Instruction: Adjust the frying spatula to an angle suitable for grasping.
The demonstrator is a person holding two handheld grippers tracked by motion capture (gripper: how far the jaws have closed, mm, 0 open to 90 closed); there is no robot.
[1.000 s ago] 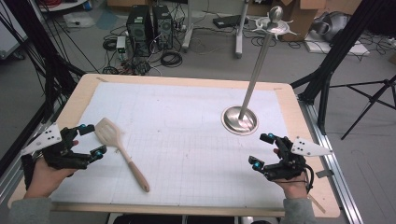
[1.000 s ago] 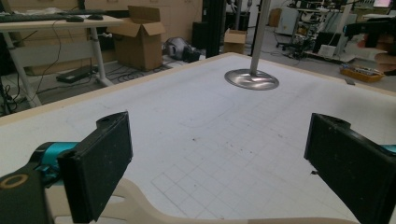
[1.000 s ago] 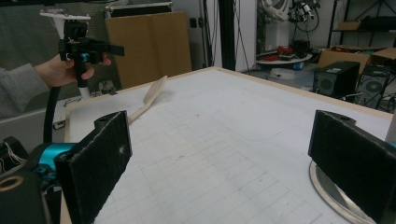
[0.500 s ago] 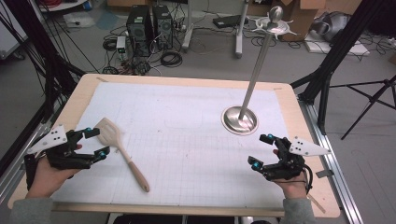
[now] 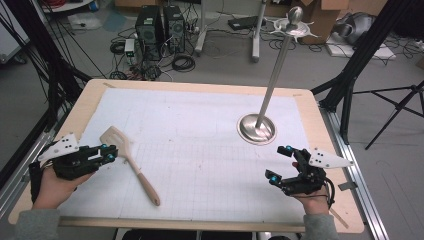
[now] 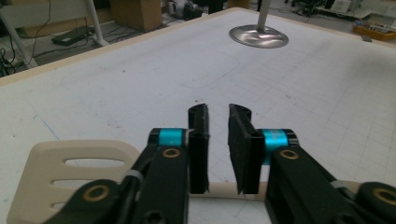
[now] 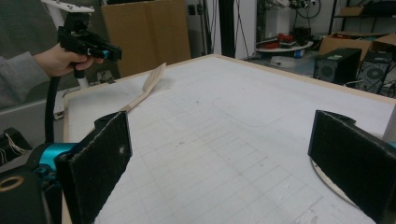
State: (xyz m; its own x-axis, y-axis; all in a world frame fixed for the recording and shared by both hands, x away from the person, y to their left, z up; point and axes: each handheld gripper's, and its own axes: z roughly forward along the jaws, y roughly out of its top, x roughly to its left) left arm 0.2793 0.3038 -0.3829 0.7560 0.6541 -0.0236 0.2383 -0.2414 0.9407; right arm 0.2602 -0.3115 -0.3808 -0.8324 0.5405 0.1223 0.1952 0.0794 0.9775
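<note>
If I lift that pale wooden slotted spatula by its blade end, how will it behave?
The pale wooden slotted spatula looks rigid, so it probably won't flop. It seems light, being thin and flat. Held by the blade, the long handle will likely droop and pivot. Lying flat on the white gridded mat, it shouldn't roll.

Left gripper [image 5: 109, 153] and right gripper [image 5: 281, 164]: black bodies, cyan collars, brass screws, white three-cornered top plates. Black cables trail. Grey sleeves worn.

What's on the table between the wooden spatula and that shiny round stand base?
Nothing. In the high view, only bare white gridded mat lies between the spatula and the stand base. The left gripper view shows that same bare stretch.
</note>
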